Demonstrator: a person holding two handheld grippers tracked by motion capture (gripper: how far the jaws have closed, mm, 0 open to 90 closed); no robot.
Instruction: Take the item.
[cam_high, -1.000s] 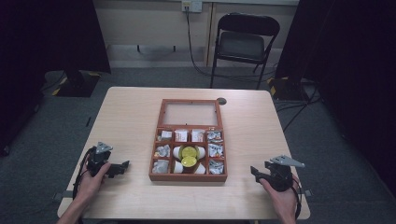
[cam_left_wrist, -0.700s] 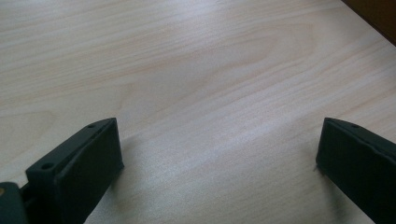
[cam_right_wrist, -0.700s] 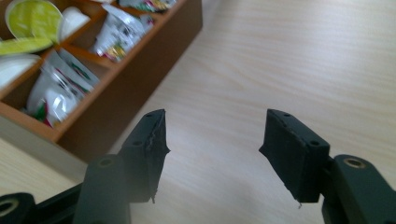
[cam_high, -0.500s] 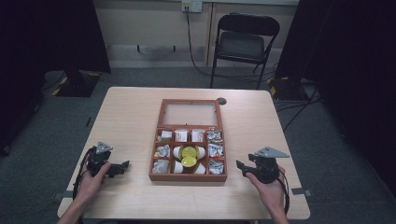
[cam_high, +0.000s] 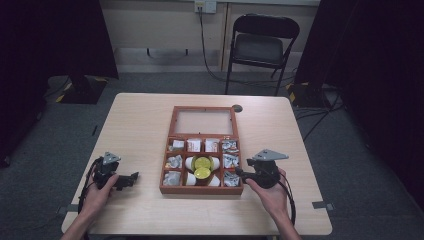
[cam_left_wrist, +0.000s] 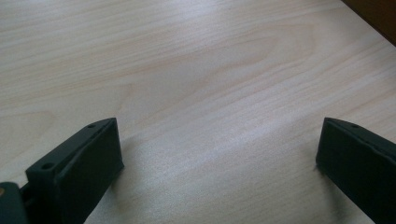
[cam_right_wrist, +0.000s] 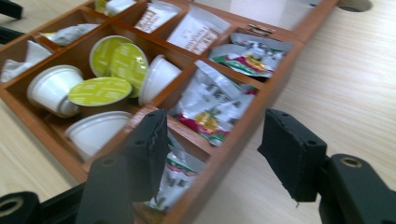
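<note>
Nothing is yet taken from the box (cam_high: 202, 189). The right gripper (cam_right_wrist: 212, 147), jaws wide and empty, is held over its near right sachets (cam_right_wrist: 212, 105); the left gripper (cam_left_wrist: 219, 158), wide and empty, is held over bare table (cam_left_wrist: 187, 70).

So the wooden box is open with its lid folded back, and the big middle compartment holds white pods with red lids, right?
Not quite: the pods' lids are yellow-green, not red, as the right gripper view shows clearly. The rest holds: the wooden box lies open with its lid folded back, and the white pods sit in the big middle compartment.
</note>
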